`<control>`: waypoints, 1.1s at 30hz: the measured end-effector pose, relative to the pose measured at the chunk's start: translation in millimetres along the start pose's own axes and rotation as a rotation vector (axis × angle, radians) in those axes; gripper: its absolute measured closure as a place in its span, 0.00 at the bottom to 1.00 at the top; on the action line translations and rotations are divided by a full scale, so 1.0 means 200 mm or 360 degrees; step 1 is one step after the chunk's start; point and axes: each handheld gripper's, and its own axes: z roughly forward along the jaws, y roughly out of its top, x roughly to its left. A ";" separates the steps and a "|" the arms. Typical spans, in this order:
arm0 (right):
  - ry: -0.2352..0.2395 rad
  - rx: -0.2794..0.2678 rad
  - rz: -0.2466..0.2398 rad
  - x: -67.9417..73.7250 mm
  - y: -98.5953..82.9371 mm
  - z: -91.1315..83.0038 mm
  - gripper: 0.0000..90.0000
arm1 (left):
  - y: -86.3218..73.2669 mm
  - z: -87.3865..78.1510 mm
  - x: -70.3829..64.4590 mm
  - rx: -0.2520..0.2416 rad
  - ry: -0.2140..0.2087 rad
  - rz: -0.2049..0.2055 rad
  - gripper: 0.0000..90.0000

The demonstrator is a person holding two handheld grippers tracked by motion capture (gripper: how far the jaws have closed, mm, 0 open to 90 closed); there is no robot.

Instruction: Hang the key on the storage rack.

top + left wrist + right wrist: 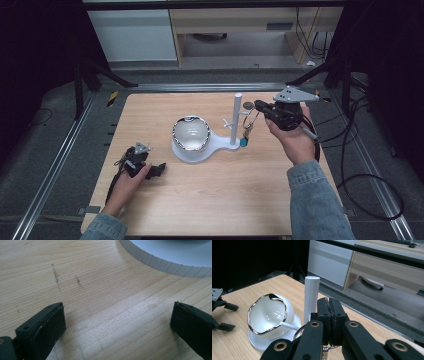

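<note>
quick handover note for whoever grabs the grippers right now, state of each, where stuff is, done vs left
Right gripper: jaws shut on the key ring, held beside the white post of the stand.
Left gripper: open, holding nothing, resting low on the table.
Keys dangle below the ring, near the post's base. White bowl sits tilted on the stand's round dish.
Done: ring gripped at the post.
Left: whether it sits on a peg can't be told; finish the transfer and release.

Left hand (pixel 131 176) low near table's front-left, its left gripper (pixel 159 170) resting on the wood, jaws spread wide. Right hand (pixel 292 137) raised, forearm angled inward; right gripper (pixel 258 105) level, jaws pressed together.
</note>
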 end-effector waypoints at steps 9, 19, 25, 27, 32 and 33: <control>0.0000 0.0006 0.0008 0.00 -0.01 0.02 0.99 | 0.00 0.00 0.00 0.0000 0.0001 0.0001 0.00; -0.0004 0.0020 0.0016 -0.02 -0.02 0.04 0.99 | 0.00 0.00 0.00 0.0000 0.0001 0.0002 0.00; -0.0004 0.0033 0.0026 -0.02 -0.03 0.06 0.99 | 0.00 0.00 0.00 0.0000 0.0001 0.0002 0.00; -0.0004 0.0034 0.0029 -0.03 -0.03 0.06 0.99 | 0.00 0.00 0.00 0.0000 0.0001 0.0002 0.00; -0.0005 0.0044 0.0026 -0.02 -0.04 0.08 0.99 | 0.00 0.00 0.00 0.0000 0.0001 -0.0001 0.00; -0.0004 0.0045 0.0031 -0.03 -0.04 0.08 0.99 | 0.00 0.00 0.00 0.0000 0.0001 -0.0001 0.00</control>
